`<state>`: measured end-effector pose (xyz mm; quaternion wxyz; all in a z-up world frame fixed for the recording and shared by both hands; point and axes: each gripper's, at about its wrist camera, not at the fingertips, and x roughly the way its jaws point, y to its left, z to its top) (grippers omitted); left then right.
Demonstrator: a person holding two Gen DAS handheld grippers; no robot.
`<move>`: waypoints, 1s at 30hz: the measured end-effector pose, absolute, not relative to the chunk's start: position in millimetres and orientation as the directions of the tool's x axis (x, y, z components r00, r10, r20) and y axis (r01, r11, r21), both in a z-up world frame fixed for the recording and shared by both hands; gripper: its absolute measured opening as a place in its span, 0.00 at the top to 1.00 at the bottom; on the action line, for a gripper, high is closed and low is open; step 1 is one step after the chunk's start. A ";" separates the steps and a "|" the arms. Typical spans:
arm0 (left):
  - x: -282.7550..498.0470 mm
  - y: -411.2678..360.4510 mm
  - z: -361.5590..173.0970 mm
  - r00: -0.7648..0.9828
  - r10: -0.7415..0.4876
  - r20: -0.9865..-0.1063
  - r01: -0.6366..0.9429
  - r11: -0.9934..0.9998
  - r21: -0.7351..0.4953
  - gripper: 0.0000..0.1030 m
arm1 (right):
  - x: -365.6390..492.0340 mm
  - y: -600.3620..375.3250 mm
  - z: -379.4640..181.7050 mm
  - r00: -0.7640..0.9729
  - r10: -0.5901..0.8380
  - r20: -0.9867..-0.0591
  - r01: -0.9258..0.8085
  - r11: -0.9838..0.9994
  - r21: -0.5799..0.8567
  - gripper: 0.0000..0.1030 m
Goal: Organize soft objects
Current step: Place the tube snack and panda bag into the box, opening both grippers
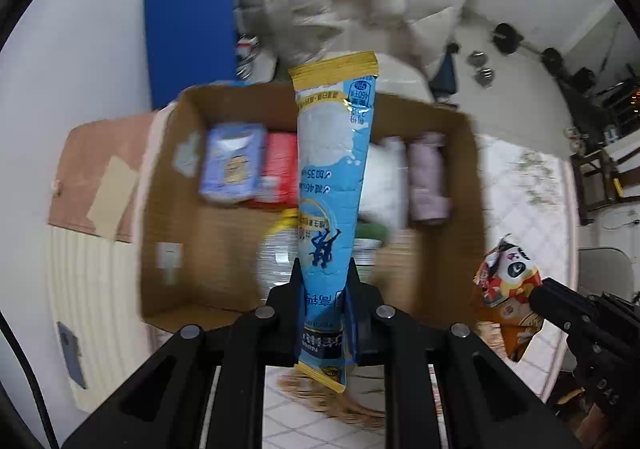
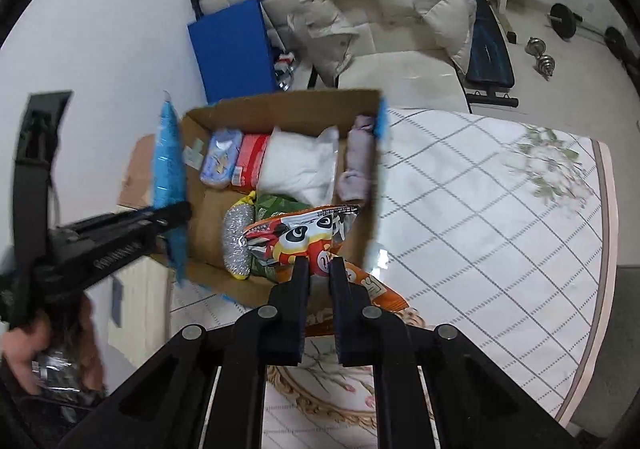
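Note:
My left gripper [image 1: 325,269] is shut on a long blue and yellow milk-powder pouch [image 1: 334,169] and holds it upright over the open cardboard box [image 1: 172,233]. From the right wrist view the same pouch [image 2: 166,153] hangs at the box's left wall. My right gripper [image 2: 319,267] is shut on an orange panda snack bag [image 2: 304,237] above the box's near right corner; the bag also shows in the left wrist view [image 1: 508,281]. Inside the box lie a blue pack [image 2: 222,159], a red pack [image 2: 252,159], a white pillow bag [image 2: 298,165], a lilac roll [image 2: 356,161], a silver scourer [image 2: 238,239] and a green packet [image 2: 276,205].
The box [image 2: 280,105] stands on a table with a white checked cloth [image 2: 480,209]. Behind are a blue mat [image 2: 232,49], a white padded coat on a chair [image 2: 380,1] and gym weights on the floor [image 2: 542,57]. A pink board [image 1: 96,173] lies left of the box.

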<state>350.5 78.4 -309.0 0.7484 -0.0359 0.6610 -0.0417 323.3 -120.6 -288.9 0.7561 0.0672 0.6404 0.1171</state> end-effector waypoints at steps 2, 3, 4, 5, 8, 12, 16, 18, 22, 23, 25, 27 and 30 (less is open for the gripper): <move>357.7 95.0 -323.3 0.098 -0.091 -0.991 0.006 0.996 -0.090 0.86 | 327.6 -101.0 -306.3 0.134 0.229 -0.964 -0.085 0.972 0.219 0.89; 361.6 104.2 -331.5 0.083 -0.079 -0.993 0.002 0.997 -0.079 0.86 | 329.5 -92.3 -314.8 0.123 0.212 -0.970 -0.081 0.976 0.203 0.89; 364.6 113.1 -339.3 0.067 -0.073 -0.995 -0.001 0.997 -0.073 0.86 | 331.7 -83.1 -327.5 0.107 0.192 -0.976 -0.073 0.980 0.185 0.89; 368.4 119.8 -346.9 0.052 -0.072 -0.996 -0.007 0.997 -0.072 0.86 | 333.5 -74.9 -340.0 0.089 0.172 -0.981 -0.068 0.984 0.167 0.89; 379.2 135.7 -371.1 0.005 -0.067 -0.998 -0.019 0.998 -0.067 0.86 | 338.5 -62.5 -368.3 0.056 0.128 -0.990 -0.056 0.991 0.125 0.89; 389.2 146.3 -402.3 -0.060 -0.072 -0.996 -0.028 0.997 -0.070 0.86 | 344.2 -50.9 -397.4 0.014 0.078 -0.997 -0.039 0.996 0.077 0.89; 390.5 145.6 -418.0 -0.104 -0.078 -0.991 -0.019 0.997 -0.076 0.86 | 348.7 -46.7 -414.2 -0.015 0.043 -0.999 -0.023 0.999 0.043 0.89; 390.0 144.9 -426.4 -0.127 -0.074 -0.989 -0.015 0.997 -0.073 0.86 | 350.2 -45.9 -417.9 -0.024 0.027 -0.999 -0.021 0.999 0.027 0.89; 388.4 145.1 -439.6 -0.175 -0.085 -0.981 -0.015 0.996 -0.084 0.82 | 352.3 -46.1 -426.6 -0.050 0.006 -0.999 -0.012 1.000 0.006 0.89; 387.5 145.2 -442.1 -0.190 -0.085 -0.978 -0.019 0.996 -0.083 0.79 | 352.0 -45.3 -428.5 -0.057 0.002 -0.998 -0.008 1.000 0.002 0.89; 386.1 145.9 -444.6 -0.204 -0.094 -0.974 -0.024 0.996 -0.091 0.77 | 353.2 -47.3 -429.7 -0.067 0.000 -0.998 0.007 1.000 -0.001 0.88; 383.8 151.2 -446.1 -0.204 -0.109 -0.973 -0.034 0.994 -0.104 0.72 | 353.8 -48.8 -430.0 -0.073 -0.003 -0.997 0.020 1.000 -0.005 0.87; 379.1 154.1 -440.0 -0.191 -0.134 -0.972 -0.046 0.991 -0.128 0.64 | 356.7 -51.1 -426.8 -0.086 -0.004 -0.996 0.033 0.999 -0.007 0.64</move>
